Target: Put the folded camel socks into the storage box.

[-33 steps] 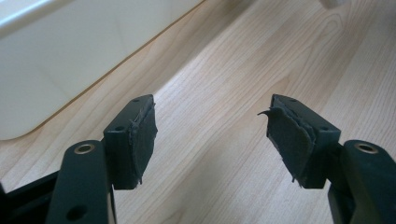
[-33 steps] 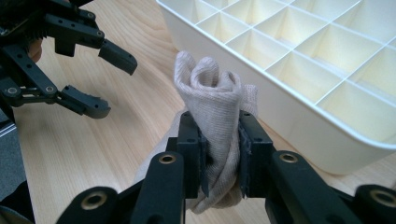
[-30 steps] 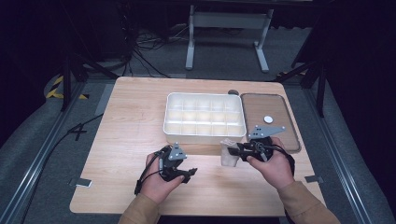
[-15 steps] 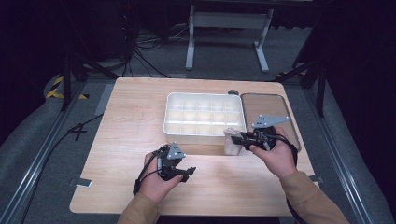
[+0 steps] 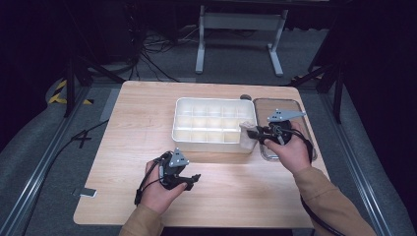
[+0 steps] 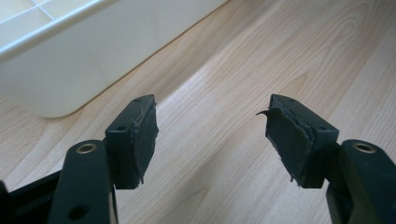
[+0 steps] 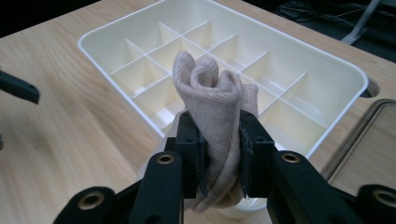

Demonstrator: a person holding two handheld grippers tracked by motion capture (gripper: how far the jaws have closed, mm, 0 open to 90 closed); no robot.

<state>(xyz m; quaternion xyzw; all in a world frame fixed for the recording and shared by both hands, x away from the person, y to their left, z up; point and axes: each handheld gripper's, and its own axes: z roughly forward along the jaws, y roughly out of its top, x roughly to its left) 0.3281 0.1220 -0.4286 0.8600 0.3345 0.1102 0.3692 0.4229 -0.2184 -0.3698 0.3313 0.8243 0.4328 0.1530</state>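
A white divided box with several empty compartments stands in the middle of the wooden table. My right gripper is shut on a rolled beige sock, held just off the box's near right corner. In the right gripper view the sock bulges up between the black jaws, with the box behind it. My left gripper rests low over the table in front of the box, open and holding nothing. In the left gripper view its pads stand wide apart over bare wood, the box wall ahead.
A clear lid lies flat to the right of the box, partly under my right hand. A small dark item lies at the table's front left edge. Cables and a metal stand are on the floor beyond the table.
My right gripper has carried the sock up and to the right, from the table in front of the box to the box's near right corner. The left gripper stayed put.
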